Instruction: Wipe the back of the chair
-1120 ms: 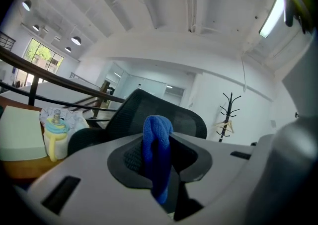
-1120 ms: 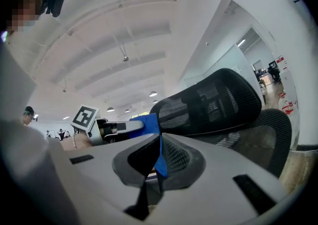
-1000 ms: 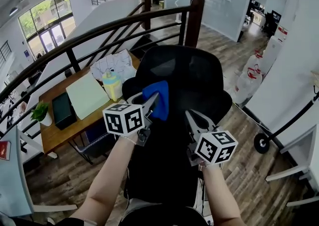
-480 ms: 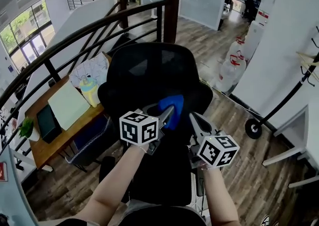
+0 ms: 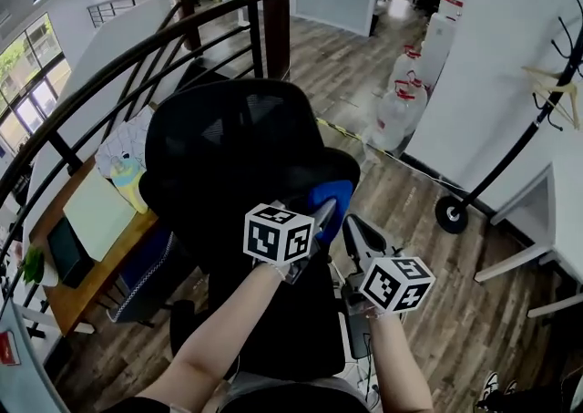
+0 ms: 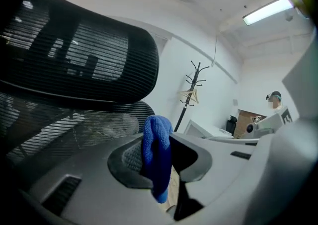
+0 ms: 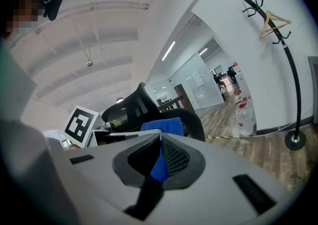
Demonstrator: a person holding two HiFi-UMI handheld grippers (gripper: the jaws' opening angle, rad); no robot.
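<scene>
Blue microfibre cloth (image 5: 332, 198) (image 6: 156, 155) is pinched in our left tongs (image 5: 322, 213) (image 6: 157, 142), whose jaws are clamped tight on it, so that a fold stands above the tips and a tail hangs below. Our right tongs (image 5: 350, 223) (image 7: 160, 136) sit just beside it, jaws closed on each other with nothing between them that we can make out. From the right gripper view the cloth (image 7: 163, 125) shows just past the tips. In the head view the cloth lies at the right-hand edge of the black mesh office chair (image 5: 235, 149), against its back, and the left gripper view looks up at the mesh panels (image 6: 74, 55) close by. Beyond the chair a dark handrail (image 5: 137, 57) curves away. Below it at the left is a wooden worktop (image 5: 68, 261) carrying a pale green pad (image 5: 96, 211). Wood-plank floor (image 5: 428, 220) spreads to the right, where a black coat stand (image 5: 510, 142) (image 7: 285, 55) rises against the white wall, and water bottles (image 5: 399, 115) stand further back.
</scene>
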